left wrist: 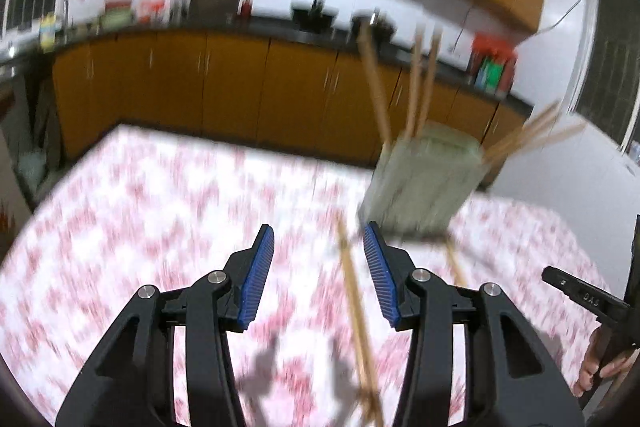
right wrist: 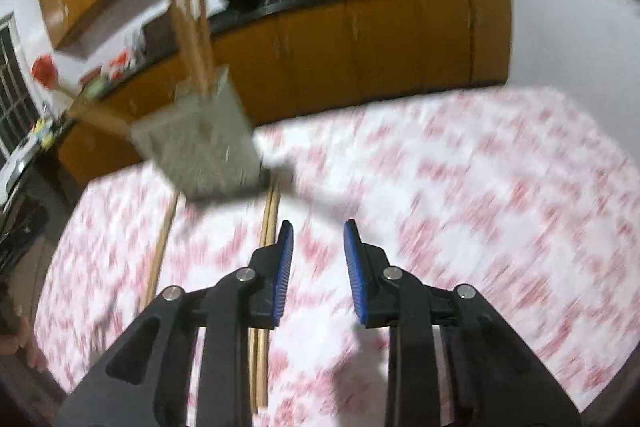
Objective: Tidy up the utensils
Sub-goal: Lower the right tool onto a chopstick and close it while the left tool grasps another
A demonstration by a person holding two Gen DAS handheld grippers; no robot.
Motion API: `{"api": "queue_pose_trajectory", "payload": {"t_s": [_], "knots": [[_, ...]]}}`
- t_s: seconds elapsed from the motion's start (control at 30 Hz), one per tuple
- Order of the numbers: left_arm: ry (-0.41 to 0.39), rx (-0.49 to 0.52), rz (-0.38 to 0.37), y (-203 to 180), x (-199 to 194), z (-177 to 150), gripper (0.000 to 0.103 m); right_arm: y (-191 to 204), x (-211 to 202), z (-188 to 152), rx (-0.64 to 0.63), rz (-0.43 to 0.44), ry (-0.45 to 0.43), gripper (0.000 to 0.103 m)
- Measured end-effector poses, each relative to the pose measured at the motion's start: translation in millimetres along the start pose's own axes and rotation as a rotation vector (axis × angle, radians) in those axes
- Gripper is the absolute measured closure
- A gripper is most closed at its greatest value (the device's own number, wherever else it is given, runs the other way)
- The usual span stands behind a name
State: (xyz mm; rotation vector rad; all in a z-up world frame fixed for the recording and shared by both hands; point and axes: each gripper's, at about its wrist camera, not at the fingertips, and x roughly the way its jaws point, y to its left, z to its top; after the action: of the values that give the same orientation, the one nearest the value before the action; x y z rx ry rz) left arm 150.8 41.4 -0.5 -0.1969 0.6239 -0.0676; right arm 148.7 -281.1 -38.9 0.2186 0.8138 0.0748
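A pale green utensil holder [left wrist: 420,183] stands on the red-and-white tablecloth [left wrist: 140,219] with several wooden chopsticks [left wrist: 416,83] sticking out of it. More chopsticks lie on the cloth: one [left wrist: 356,315] runs between my left gripper's fingers, another [left wrist: 456,263] lies near the holder's base. My left gripper [left wrist: 319,247] is open and empty, just short of the holder. In the right wrist view the holder [right wrist: 200,147] is at upper left; a pair of chopsticks [right wrist: 266,227] and a single one [right wrist: 160,251] lie on the cloth. My right gripper [right wrist: 319,239] is open and empty. Both views are blurred.
Orange kitchen cabinets [left wrist: 224,91] and a dark counter [left wrist: 304,31] with jars and boxes run behind the table. The other hand-held gripper [left wrist: 592,303] shows at the right edge of the left wrist view. A white wall [right wrist: 568,35] is at the right.
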Motion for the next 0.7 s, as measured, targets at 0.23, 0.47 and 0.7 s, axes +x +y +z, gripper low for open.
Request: {"api": "queue_pose_trajectory", "payload": {"t_s": [0.23, 0.47, 0.7], "knots": [[0.167, 0.039, -0.003, -6.7, 29.8, -44.0, 0.067, 30.1, 39.0, -34.0, -0.056, 0.041, 0.127, 0.089], [0.232, 0.087, -0.022, -20.4, 42.9, -60.7, 0.068, 33.7, 48.8, -42.5, -0.074, 0.051, 0.161, 0.089], [0.26, 0.101, -0.036, -23.4, 48.6, -68.1, 0.073, 34.6, 50.0, -43.8, -0.114, 0.012, 0.155, 0.095]]}}
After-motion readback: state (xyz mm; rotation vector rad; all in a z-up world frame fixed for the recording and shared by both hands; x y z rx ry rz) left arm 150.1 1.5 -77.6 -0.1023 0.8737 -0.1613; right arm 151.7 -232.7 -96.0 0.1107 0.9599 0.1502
